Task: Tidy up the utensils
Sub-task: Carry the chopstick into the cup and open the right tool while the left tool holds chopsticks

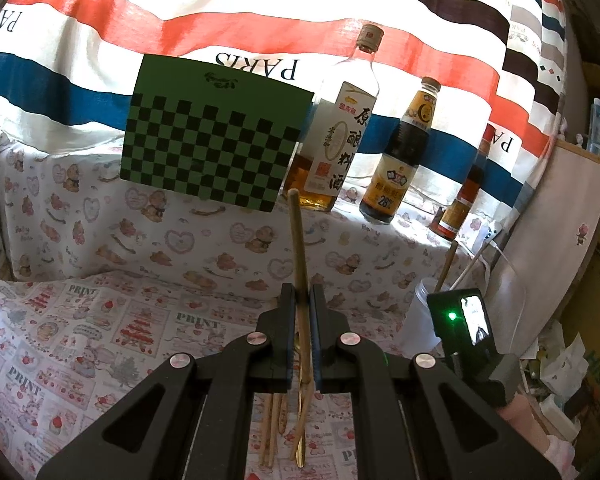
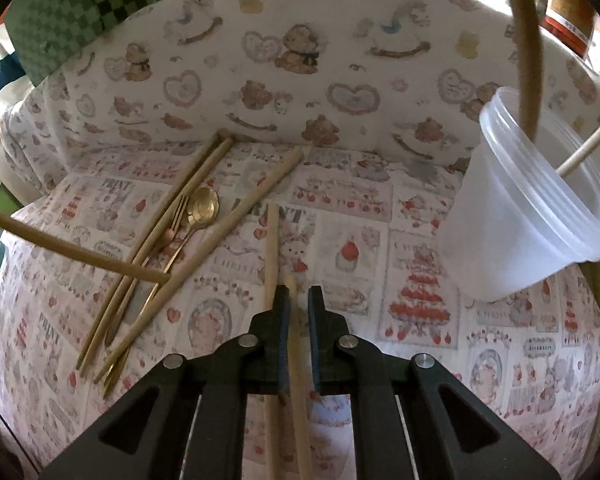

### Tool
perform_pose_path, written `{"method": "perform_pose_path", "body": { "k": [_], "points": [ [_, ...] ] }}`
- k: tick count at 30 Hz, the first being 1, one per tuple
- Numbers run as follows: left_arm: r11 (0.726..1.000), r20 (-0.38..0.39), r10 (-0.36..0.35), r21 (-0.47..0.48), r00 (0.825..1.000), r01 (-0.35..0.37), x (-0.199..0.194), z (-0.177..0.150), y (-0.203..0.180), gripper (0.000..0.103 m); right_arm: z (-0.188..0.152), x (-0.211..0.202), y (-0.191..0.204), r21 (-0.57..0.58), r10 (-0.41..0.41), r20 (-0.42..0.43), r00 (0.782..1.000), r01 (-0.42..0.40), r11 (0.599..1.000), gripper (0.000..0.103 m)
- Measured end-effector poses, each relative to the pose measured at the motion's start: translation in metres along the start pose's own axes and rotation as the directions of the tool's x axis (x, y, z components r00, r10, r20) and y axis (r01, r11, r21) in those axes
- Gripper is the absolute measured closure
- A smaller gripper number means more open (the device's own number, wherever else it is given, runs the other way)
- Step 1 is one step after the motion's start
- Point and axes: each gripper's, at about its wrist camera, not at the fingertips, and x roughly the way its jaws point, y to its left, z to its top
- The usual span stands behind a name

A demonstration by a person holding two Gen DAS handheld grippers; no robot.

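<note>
My left gripper (image 1: 300, 292) is clenched on one long wooden chopstick (image 1: 298, 240), which stands nearly upright between the pads and rises above the fingertips, its top level with the foot of the green-and-black checkered board (image 1: 216, 136). My right gripper (image 2: 298, 294) is clamped on a second wooden chopstick (image 2: 300, 380), which runs lengthwise between its jaws; a third wooden chopstick (image 2: 272, 248) lies on the table just left of that gripper's left finger.

The remaining utensils lie on the printed tablecloth (image 2: 420, 240), left of the right gripper: a loose bundle of wooden chopsticks (image 2: 172, 224), a gold metal spoon (image 2: 202, 206) and a gold metal fork (image 2: 178, 212) (the fork partly under the sticks).

The translucent plastic cup (image 2: 520, 220) stands at the right, well apart from that bundle, with two sticks already in it. Three sauce bottles (image 1: 400, 152) stand on the raised ledge behind, beside the checkered board.
</note>
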Motion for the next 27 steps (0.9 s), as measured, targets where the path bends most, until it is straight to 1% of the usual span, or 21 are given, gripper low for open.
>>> {"method": "perform_pose_path", "body": {
  "k": [1,2,4,8,9,10,12,14,16,18,20,22,27],
  "points": [
    [1.0,-0.006,-0.002,0.002,1.0,0.002,0.001,0.0,0.0,0.097,0.0,0.004,0.001,-0.004,0.014,-0.019,1.0,-0.014,1.0,0.094],
    [1.0,-0.014,-0.006,0.006,1.0,0.006,0.002,0.0,0.0,0.097,0.0,0.008,0.003,-0.012,0.014,-0.019,1.0,-0.014,1.0,0.094],
    [1.0,-0.023,-0.011,0.012,1.0,0.011,0.004,0.0,0.0,0.097,-0.001,0.011,0.008,-0.041,-0.008,-0.013,1.0,0.008,0.999,0.094],
    [1.0,-0.026,-0.012,0.015,1.0,0.012,0.004,-0.001,-0.001,0.097,-0.004,0.011,0.002,0.028,-0.044,0.012,0.999,0.044,0.999,0.094],
    [1.0,-0.025,-0.009,0.013,1.0,0.009,0.004,-0.001,-0.002,0.097,-0.004,0.007,0.002,0.03,-0.05,0.031,0.998,0.049,0.998,0.094],
    [1.0,-0.023,-0.005,0.01,1.0,0.005,0.004,-0.001,-0.001,0.097,-0.005,-0.002,0.002,0.021,-0.042,0.071,0.997,0.041,0.999,0.094],
    [1.0,-0.011,0.0,-0.001,1.0,0.0,0.001,0.0,0.0,0.097,-0.008,-0.022,0.001,0.004,-0.011,0.129,0.992,0.011,1.0,0.094],
    [1.0,0.015,-0.002,-0.011,1.0,0.002,-0.007,0.002,0.0,0.097,-0.01,-0.049,0.002,-0.012,0.021,0.202,0.979,-0.019,1.0,0.095],
    [1.0,0.06,0.003,0.009,0.998,-0.003,-0.018,0.005,-0.003,0.097,-0.013,-0.078,0.004,-0.027,0.036,0.278,0.96,-0.03,0.999,0.095],
    [0.999,0.09,0.019,0.026,0.996,-0.021,-0.024,0.007,-0.005,0.097,-0.017,-0.109,0.004,-0.037,0.045,0.36,0.932,-0.034,0.999,0.095],
    [0.999,0.097,0.022,0.026,0.995,-0.025,-0.027,0.008,-0.006,0.097,-0.015,-0.133,0.005,-0.046,0.054,0.416,0.908,-0.038,0.998,0.095],
    [1.0,0.095,0.02,0.016,0.995,-0.022,-0.026,0.008,-0.004,0.097,-0.019,-0.159,0.006,-0.052,0.061,0.477,0.877,-0.041,0.998,0.095],
    [0.999,0.089,0.036,0.013,0.995,-0.037,-0.022,0.006,-0.005,0.097,-0.027,-0.197,0.002,-0.044,0.049,0.559,0.828,-0.029,0.999,0.095]
  ]
}}
